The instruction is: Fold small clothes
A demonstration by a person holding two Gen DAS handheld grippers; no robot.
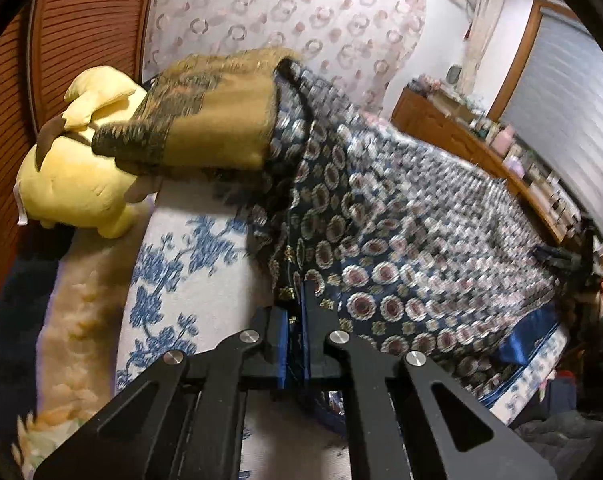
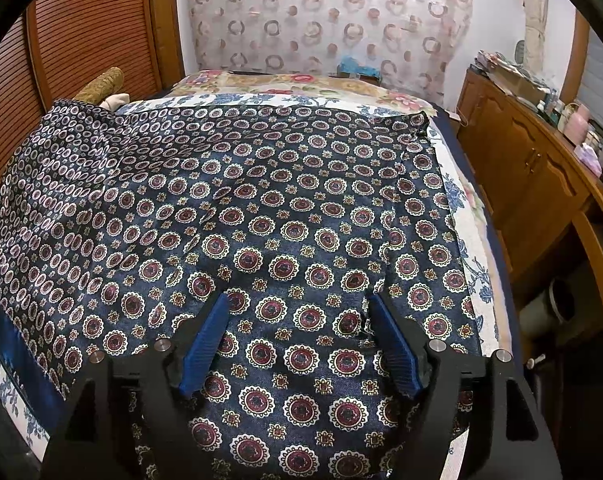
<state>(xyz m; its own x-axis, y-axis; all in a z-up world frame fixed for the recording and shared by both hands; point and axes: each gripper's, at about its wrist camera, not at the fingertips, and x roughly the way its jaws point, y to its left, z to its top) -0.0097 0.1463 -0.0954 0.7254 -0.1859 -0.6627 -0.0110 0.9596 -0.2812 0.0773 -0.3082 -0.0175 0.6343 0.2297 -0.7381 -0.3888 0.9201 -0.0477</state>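
- Left gripper (image 1: 297, 312): jaws together, clamped on the edge of the patterned cloth (image 1: 401, 240), which lifts and drapes away from them.
- Right gripper (image 2: 301, 308): jaws wide apart, resting over the same cloth (image 2: 261, 208), gripping nothing.
- Cloth lies spread across the bed (image 2: 457, 216), near its right edge.
- Yellow plush toy (image 1: 73, 184) at the bed's left, beside a gold cushion (image 1: 205, 120).
- Wooden cabinet (image 2: 533, 168) right of the bed.

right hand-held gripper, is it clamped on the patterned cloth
No, the right hand-held gripper stands wide open, blue pads apart above the patterned cloth.
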